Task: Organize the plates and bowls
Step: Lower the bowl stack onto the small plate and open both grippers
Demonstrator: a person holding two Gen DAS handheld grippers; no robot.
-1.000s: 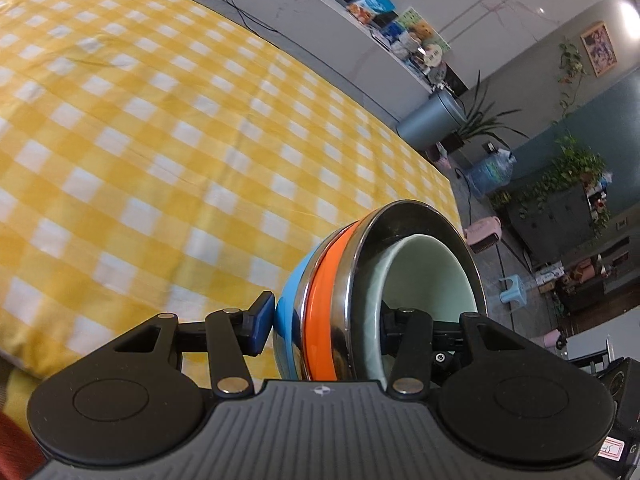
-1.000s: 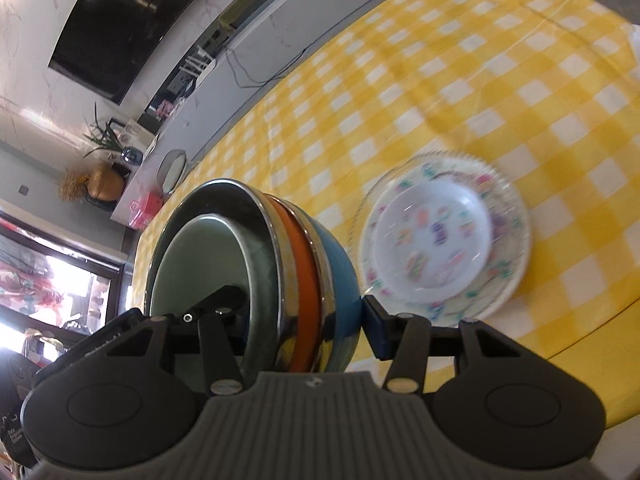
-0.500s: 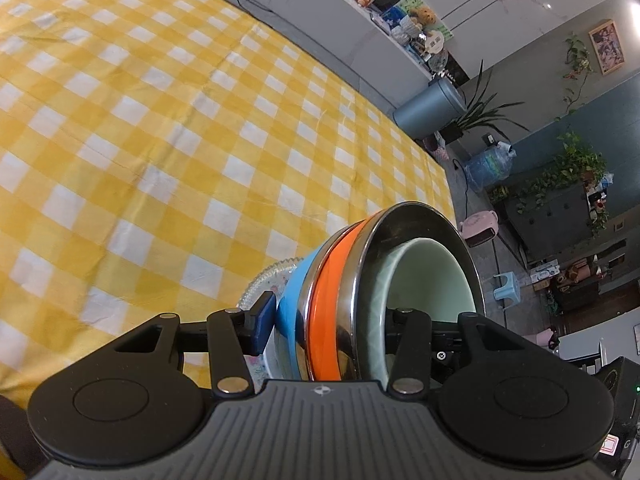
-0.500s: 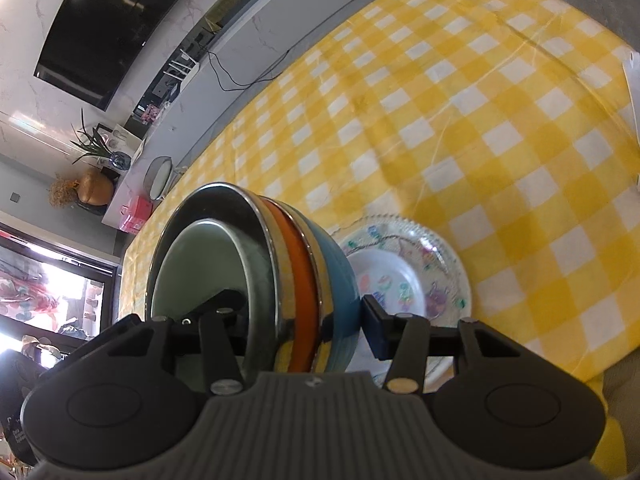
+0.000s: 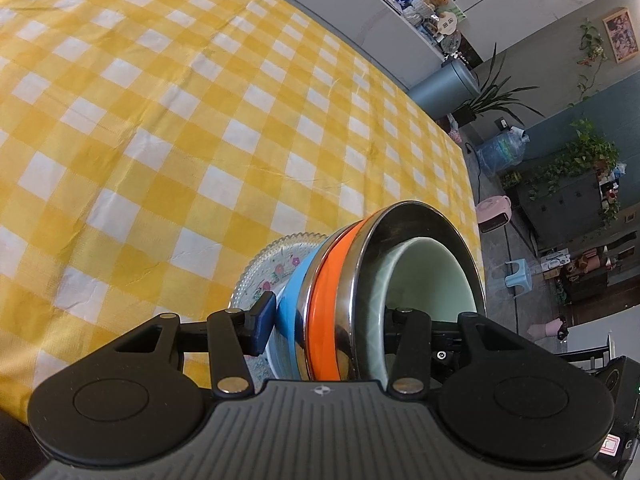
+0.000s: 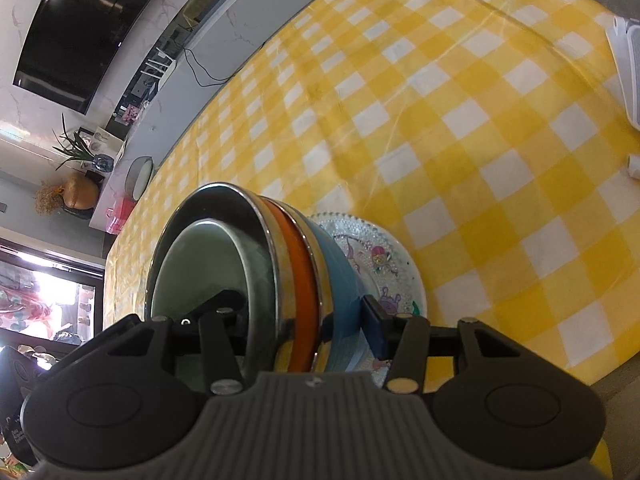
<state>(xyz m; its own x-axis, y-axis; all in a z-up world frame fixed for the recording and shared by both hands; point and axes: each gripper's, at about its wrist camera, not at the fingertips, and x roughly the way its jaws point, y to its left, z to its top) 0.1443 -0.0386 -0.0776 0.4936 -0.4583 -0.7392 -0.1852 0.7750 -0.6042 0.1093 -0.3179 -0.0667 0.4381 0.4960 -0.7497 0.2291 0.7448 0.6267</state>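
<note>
- The left tool is clamped on the stack of nested bowls: one blue-padded finger presses the outside of the blue bowl, the other finger sits inside the pale green bowl.
- The right tool grips the same stack from the opposite side, with one finger inside the green bowl and the padded finger against the blue bowl.
- From outside to inside the stack reads: blue bowl, a steel rim, orange bowl, steel bowl, pale green bowl. Whether the first steel rim belongs to a separate bowl cannot be determined.
- The stack is viewed on edge, its openings turned sideways in both views; the lower part is cut off by each tool body.
- A glass plate with a scalloped rim and coloured pattern lies on the bench, directly behind the blue bowl's base. The stack covers most of it.
- Whether the blue bowl touches the plate cannot be determined; the contact zone is hidden.
- The bench carries a yellow-and-white checked cloth.
- A white object at the right edge of the right wrist view is cut off and not identifiable.
</note>
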